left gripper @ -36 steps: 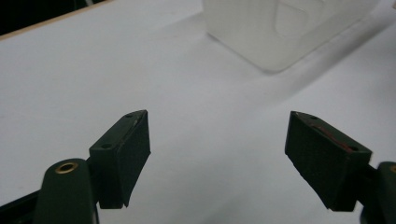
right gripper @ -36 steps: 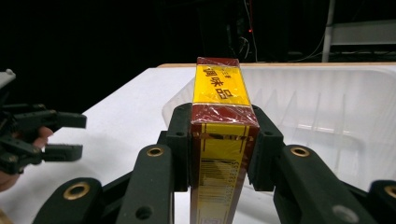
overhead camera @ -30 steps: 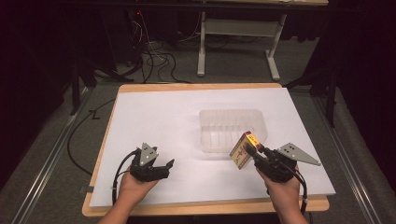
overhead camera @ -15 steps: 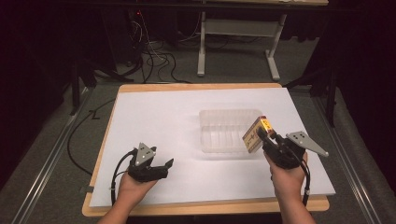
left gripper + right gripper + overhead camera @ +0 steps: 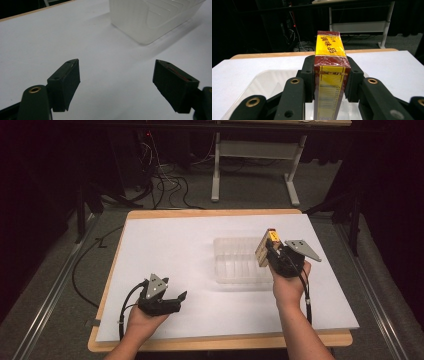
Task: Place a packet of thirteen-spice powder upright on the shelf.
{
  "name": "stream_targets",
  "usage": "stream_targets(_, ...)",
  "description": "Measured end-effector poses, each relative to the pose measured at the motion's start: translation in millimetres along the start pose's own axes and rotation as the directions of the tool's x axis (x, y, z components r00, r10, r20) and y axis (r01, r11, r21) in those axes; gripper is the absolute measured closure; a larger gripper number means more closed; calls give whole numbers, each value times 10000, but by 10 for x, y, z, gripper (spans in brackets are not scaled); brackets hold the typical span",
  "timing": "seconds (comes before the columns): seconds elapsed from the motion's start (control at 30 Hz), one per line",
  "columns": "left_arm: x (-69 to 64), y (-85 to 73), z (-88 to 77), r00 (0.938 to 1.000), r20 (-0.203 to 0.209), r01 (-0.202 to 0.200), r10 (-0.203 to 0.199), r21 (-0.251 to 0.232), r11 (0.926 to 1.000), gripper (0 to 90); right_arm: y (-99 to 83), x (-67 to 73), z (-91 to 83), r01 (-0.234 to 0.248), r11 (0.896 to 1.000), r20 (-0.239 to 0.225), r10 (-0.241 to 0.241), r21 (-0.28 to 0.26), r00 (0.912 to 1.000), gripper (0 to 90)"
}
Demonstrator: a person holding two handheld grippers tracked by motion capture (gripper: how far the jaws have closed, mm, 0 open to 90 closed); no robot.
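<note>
1. The box [image 5: 329, 75] is red and yellow, film-wrapped, with printed characters and a barcode; it sits centre frame in the right gripper view.
2. Its lower end is cut off; it appears to hang above the clear container [image 5: 240, 260].
3. The right gripper [image 5: 329, 80] is clamped on the box sides.
4. The left gripper [image 5: 120, 85] stands wide apart, empty, over the white table [image 5: 37, 45].

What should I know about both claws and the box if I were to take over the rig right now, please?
Right claw: shut on the red-and-yellow box, held above the right end of the clear plastic bin.
Left claw: open, holding nothing, low over the white table cover at the near left.
Done: box picked up and brought to the bin.
Left, probably: lower the box into the bin and release it.
</note>
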State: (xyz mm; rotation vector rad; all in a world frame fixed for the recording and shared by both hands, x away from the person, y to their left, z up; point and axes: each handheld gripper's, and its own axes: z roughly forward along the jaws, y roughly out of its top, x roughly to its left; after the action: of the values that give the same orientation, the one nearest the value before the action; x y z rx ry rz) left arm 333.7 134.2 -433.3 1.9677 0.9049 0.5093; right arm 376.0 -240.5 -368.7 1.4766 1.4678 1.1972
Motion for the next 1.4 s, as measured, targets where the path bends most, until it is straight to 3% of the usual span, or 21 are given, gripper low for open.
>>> stream_targets(0.13,5,0,-6,10000,12,21,-21,-13,10000,225,-19,16,73,-40,9999,90,39,98,10000,679)
stream_targets(0.3,43,5,-28,9996,89,264,-263,-102,9996,228,-58,61,153,137,9998,560,-145,153,9983,678)
stream_targets(0.77,5,4,-10,9989,454,77,-79,35,10000,228,-260,124,313,206,9991,1040,-244,375,9943,675)
stream_targets(1.13,-5,-6,5,9985,548,34,-36,40,10000,227,-446,124,428,380,9971,979,-443,652,9942,666)
stream_targets(1.4,-2,-8,-14,9980,623,91,-85,-91,9999,226,-508,95,404,667,9935,356,-702,923,9969,585)
